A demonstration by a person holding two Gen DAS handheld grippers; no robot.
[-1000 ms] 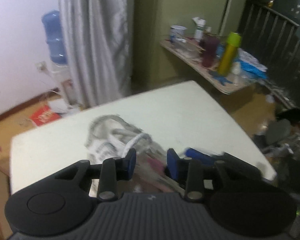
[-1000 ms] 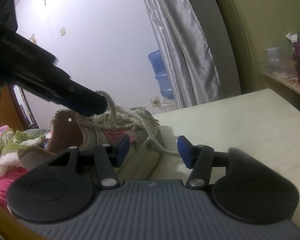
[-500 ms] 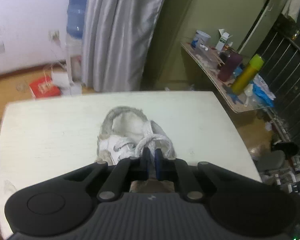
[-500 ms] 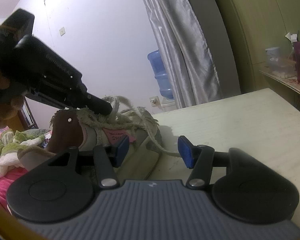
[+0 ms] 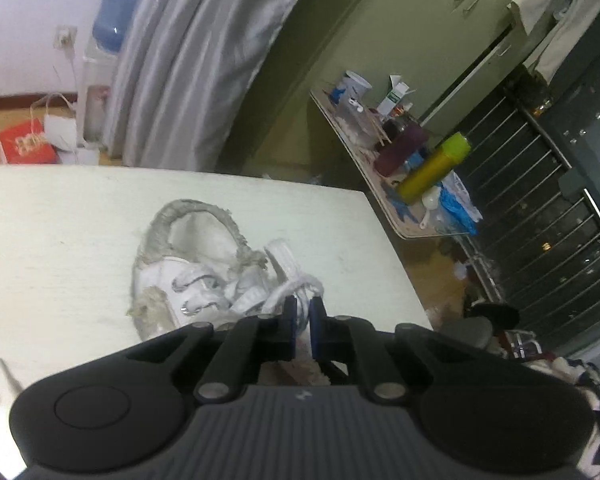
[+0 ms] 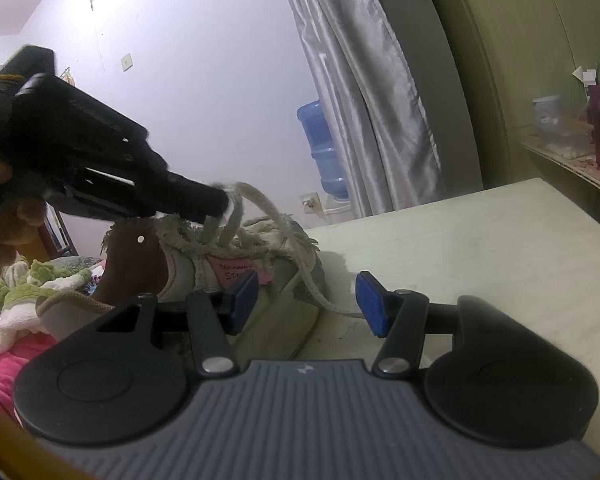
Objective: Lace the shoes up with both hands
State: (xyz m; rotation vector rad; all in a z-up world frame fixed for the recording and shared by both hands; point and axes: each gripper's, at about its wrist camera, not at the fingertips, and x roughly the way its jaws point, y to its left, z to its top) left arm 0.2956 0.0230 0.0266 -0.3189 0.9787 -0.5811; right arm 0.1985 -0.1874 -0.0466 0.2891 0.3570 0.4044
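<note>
A worn pale shoe [image 5: 192,268] lies on the white table [image 5: 60,208], its frayed collar toward the far side and its loose lace [image 5: 296,286] heaped over the tongue nearer the camera. Beyond the table's far edge hangs a grey curtain [image 5: 204,60], with a blue water bottle [image 5: 116,12] on a dispenser to its left and a red box [image 5: 26,142] on the floor. To the right, a cluttered shelf [image 5: 384,192] carries a yellow-green bottle [image 5: 434,170], a dark maroon cup [image 5: 400,148] and a white tub [image 5: 354,84]; a dark railing [image 5: 540,200] stands behind it. From the right wrist view, the shoe [image 6: 236,276] sits just beyond the near fingers and a soft green-and-white toy [image 6: 24,296] lies to its left. The left gripper [image 5: 302,312] has its fingers nearly together, pinching a loop of the lace above the shoe; in the right wrist view it [image 6: 220,202] comes in from the left, held in a hand [image 6: 0,216], with lace strands rising to its tip. The right gripper [image 6: 306,300] hovers low by the shoe's side with its fingers about half apart; one strand of lace [image 6: 316,292] trails across the table in the gap, and the pads do not press on it.
</note>
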